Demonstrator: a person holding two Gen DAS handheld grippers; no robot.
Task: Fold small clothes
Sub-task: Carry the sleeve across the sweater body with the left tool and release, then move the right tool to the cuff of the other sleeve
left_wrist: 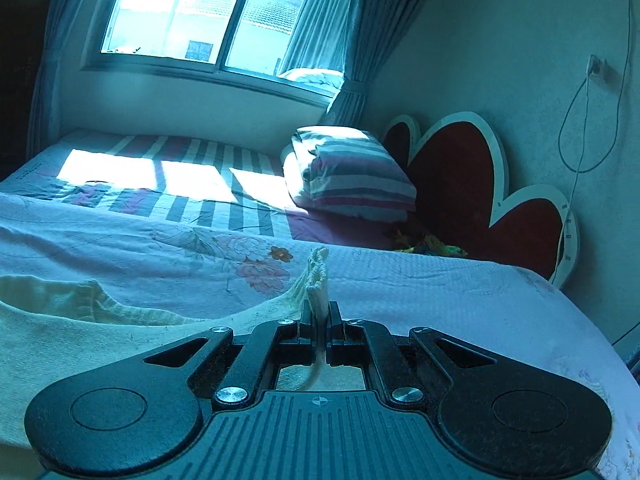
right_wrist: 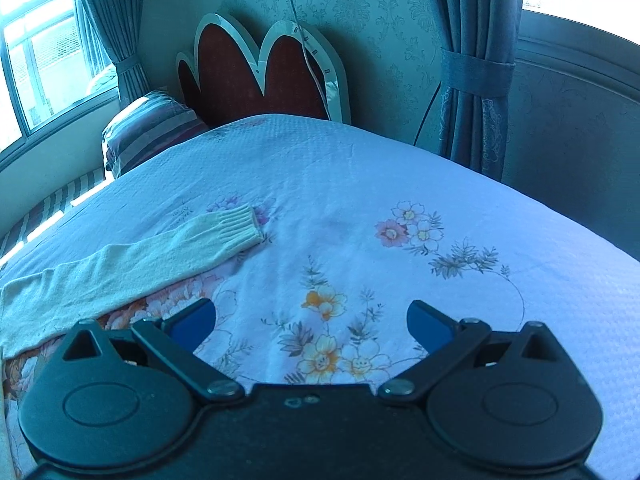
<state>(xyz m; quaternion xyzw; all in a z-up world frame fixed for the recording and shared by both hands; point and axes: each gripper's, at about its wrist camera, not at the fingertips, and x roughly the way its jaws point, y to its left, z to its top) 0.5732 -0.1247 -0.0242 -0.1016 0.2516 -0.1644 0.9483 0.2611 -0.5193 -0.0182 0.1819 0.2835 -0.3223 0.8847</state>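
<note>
right now the left gripper (left_wrist: 320, 326) has its fingers (left_wrist: 306, 322) pressed together on a ribbed edge of the cream sweater (left_wrist: 100, 320), pinching it so that a small ruffle of knit stands up above the tips and a strip of fabric hangs down behind them; the rest of the garment spreads away to the left in the left wrist view, lying flat on the bed (left_wrist: 440, 292) with its neckline showing as a curved opening; the bed carries a pale floral bedspread (right_wrist: 360, 184); in the right wrist view the right gripper (right_wrist: 312, 320) hovers over bare bedspread with its blue-padded fingers (right_wrist: 194, 320) spread wide and nothing between them; a long sleeve (right_wrist: 160, 256) of the sweater lies stretched out to the left of that gripper, its ribbed cuff (right_wrist: 240, 226) pointing toward the head of the bed, apart from the near finger; beyond, a striped pillow (left_wrist: 352, 172) rests on a striped sheet (left_wrist: 192, 184) just beside a red petal-shaped headboard (right_wrist: 248, 76) with a white border; a cable (right_wrist: 304, 40) hangs down the patterned wall over the headboard; a sunlit window (left_wrist: 208, 12) with blue curtains (right_wrist: 476, 64) stands past the far side of the bed.
</note>
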